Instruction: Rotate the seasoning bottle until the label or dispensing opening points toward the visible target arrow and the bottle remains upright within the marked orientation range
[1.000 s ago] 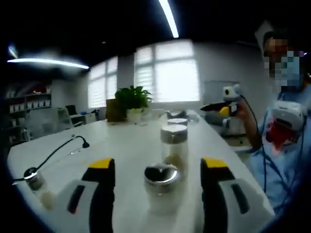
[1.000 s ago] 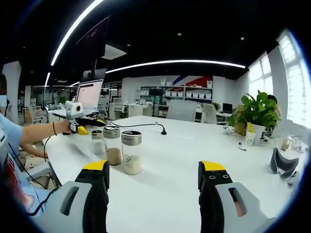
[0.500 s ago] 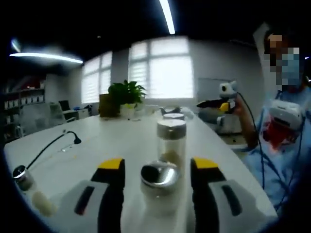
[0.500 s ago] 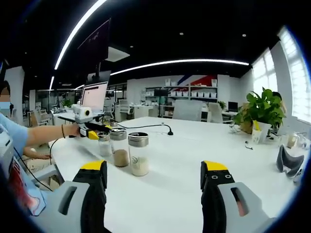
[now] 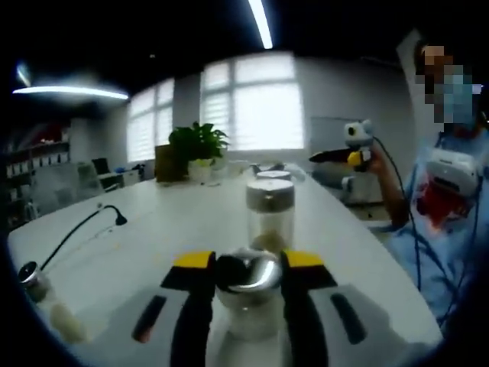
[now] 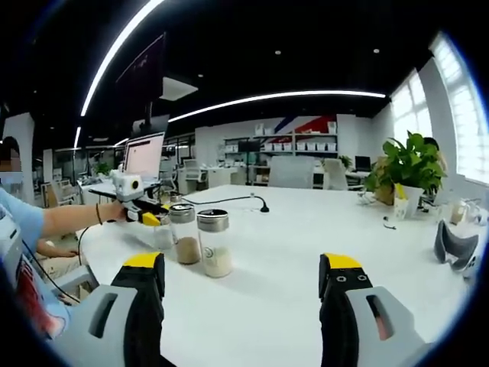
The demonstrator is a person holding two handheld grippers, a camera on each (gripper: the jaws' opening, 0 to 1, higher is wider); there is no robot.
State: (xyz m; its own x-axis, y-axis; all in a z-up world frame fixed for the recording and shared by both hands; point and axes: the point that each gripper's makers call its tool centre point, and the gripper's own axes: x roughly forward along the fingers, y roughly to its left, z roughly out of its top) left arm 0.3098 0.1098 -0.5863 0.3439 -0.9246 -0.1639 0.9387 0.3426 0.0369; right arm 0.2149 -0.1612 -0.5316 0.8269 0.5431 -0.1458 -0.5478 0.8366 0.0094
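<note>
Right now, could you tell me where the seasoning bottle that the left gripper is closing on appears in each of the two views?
Left gripper view: the seasoning bottle stands low at centre, its silver cap between the left gripper's jaws.
Right gripper view: it is the farthest of three bottles in a row at left, partly hidden, beside the left gripper.
Shared landmark: the potted plant on the white table.

My left gripper view sits low and very near the closest seasoning bottle [image 5: 248, 294], facing down the white table [image 5: 153, 237] toward the windows. My right gripper view stands farther back, facing across the table [image 6: 290, 252] toward shelves. Both share the bottles [image 6: 215, 243] and table.
</note>
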